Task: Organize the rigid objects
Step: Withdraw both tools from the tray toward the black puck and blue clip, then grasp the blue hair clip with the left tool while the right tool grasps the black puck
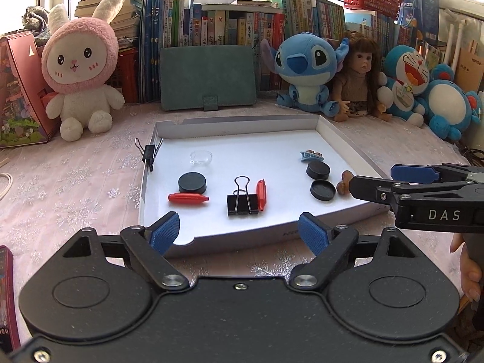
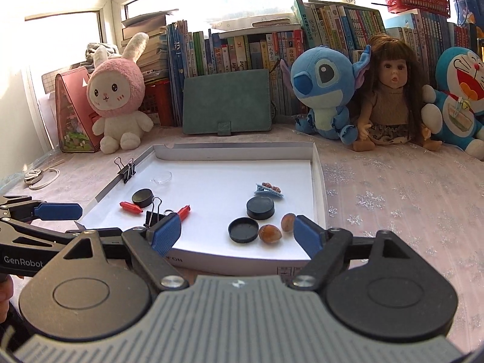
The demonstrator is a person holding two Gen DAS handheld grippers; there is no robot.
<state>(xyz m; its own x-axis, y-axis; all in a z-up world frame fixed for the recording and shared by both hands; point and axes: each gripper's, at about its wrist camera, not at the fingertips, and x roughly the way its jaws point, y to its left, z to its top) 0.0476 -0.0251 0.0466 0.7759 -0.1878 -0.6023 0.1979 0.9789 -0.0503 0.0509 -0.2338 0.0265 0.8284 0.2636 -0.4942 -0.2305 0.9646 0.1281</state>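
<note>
A white shallow box tray [image 1: 242,130] [image 2: 236,154] holds small objects: two black pucks [image 1: 192,182] [image 1: 318,170], a black lid [image 1: 323,190] [image 2: 243,230], two red plugs [image 1: 188,197] [image 1: 261,194], a black binder clip [image 1: 241,202] [image 2: 154,213], a clear dish [image 1: 201,157] [image 2: 162,178], a blue hair clip [image 1: 312,155] [image 2: 268,190] and two hazelnuts [image 2: 269,233] [image 2: 288,221]. A second binder clip [image 1: 148,152] [image 2: 127,168] grips the tray's left wall. My left gripper [image 1: 239,234] is open and empty at the tray's near edge. My right gripper [image 2: 237,233] is open and empty over the near right corner.
Plush toys, a rabbit [image 1: 80,66], Stitch [image 1: 305,69], a doll [image 1: 360,75] and Doraemon [image 1: 411,81], sit along the back with a green case [image 1: 208,77] and rows of books. A snowflake tablecloth [image 2: 393,199] covers the table. A phone [image 1: 6,296] lies at the near left.
</note>
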